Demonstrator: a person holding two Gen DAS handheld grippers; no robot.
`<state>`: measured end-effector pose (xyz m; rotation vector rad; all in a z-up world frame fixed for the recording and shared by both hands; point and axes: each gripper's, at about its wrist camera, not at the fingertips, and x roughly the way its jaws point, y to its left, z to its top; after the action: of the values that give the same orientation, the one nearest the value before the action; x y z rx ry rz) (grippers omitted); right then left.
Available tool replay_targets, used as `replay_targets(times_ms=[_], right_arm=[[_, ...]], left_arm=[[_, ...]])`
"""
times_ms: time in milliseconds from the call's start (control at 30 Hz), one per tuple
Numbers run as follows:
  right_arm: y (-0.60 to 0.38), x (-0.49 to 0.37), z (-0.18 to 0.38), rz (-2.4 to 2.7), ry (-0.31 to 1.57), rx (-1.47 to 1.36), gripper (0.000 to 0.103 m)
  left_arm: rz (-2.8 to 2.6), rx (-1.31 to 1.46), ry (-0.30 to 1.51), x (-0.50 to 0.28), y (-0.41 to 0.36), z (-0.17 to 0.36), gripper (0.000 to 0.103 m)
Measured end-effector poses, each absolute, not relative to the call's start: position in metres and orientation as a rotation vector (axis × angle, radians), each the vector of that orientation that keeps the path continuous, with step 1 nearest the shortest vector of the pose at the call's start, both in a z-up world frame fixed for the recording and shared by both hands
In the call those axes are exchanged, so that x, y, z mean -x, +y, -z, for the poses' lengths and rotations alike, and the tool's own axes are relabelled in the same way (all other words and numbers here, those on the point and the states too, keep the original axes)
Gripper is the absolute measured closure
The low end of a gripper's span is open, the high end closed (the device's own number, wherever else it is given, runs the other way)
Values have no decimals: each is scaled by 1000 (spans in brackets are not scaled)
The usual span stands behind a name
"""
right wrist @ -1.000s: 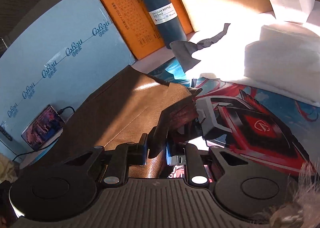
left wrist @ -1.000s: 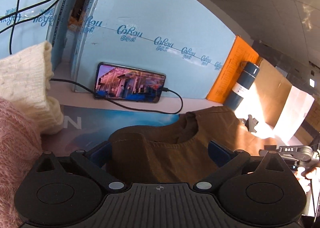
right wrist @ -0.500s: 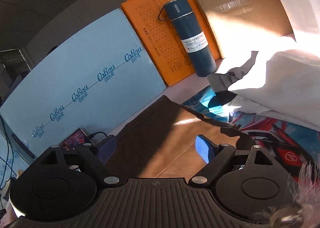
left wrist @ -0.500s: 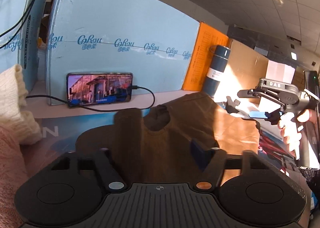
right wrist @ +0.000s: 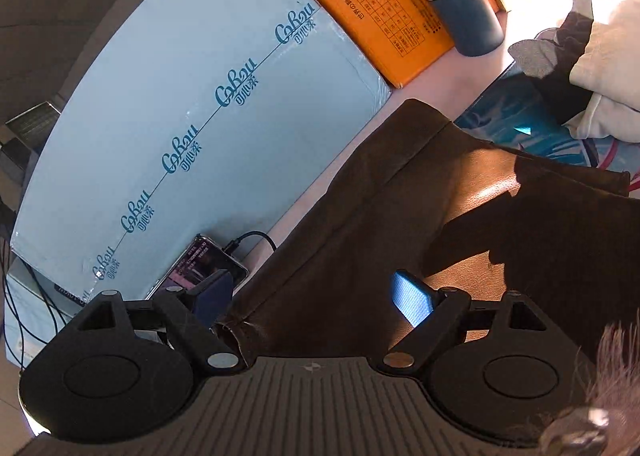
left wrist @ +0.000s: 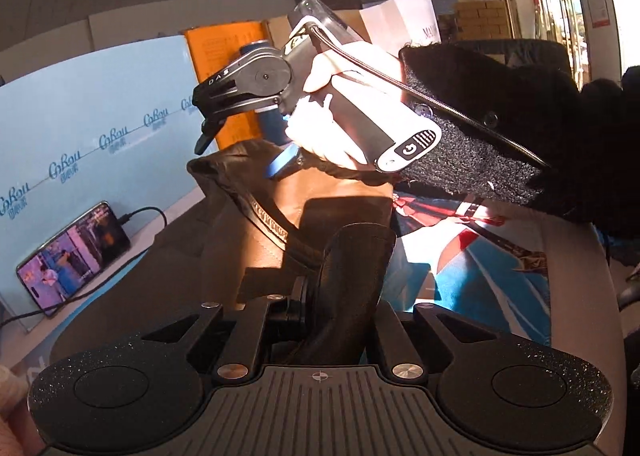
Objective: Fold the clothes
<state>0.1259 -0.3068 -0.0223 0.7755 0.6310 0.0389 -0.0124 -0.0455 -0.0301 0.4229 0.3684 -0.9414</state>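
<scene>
Your left gripper (left wrist: 320, 316) is clamped on a bunched fold of the brown leather garment (right wrist: 360, 223), which lies across the printed table mat (left wrist: 480, 268). Your right gripper (right wrist: 316, 296) hovers over the garment with its fingers spread apart, near the propped phone (right wrist: 208, 268).

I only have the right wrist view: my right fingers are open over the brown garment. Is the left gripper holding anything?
Observer: Yes. The left gripper is shut on a dark fold of the brown garment.
Operator: And mine, is it touching the cloth?
Observer: In the left wrist view the right gripper hangs close over the garment's raised edge; I cannot tell whether it touches.
Operator: Anything marking that edge?
Observer: A patterned band runs along the inside of it, facing up.
</scene>
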Motion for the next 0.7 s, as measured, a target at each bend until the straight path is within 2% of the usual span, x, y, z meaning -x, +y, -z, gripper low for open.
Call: replay_targets(times_ms=[233, 267, 300, 367, 467, 700], right_arm=[[-291, -145, 7, 20, 700, -686, 16], [-289, -147, 9, 30, 716, -670, 26], [-288, -148, 11, 49, 734, -656, 54], [-293, -144, 17, 65, 748, -672, 89], [-305, -127, 19, 75, 719, -702, 94], [-325, -50, -13, 52, 524, -698, 96]], left_arm=[[964, -470, 392, 17, -50, 35, 94], [966, -472, 394, 17, -50, 36, 94], [967, -467, 395, 17, -50, 36, 94], [966, -458, 393, 16, -49, 35, 94], [945, -445, 375, 16, -47, 33, 94], [863, -312, 304, 9, -24, 14, 96]])
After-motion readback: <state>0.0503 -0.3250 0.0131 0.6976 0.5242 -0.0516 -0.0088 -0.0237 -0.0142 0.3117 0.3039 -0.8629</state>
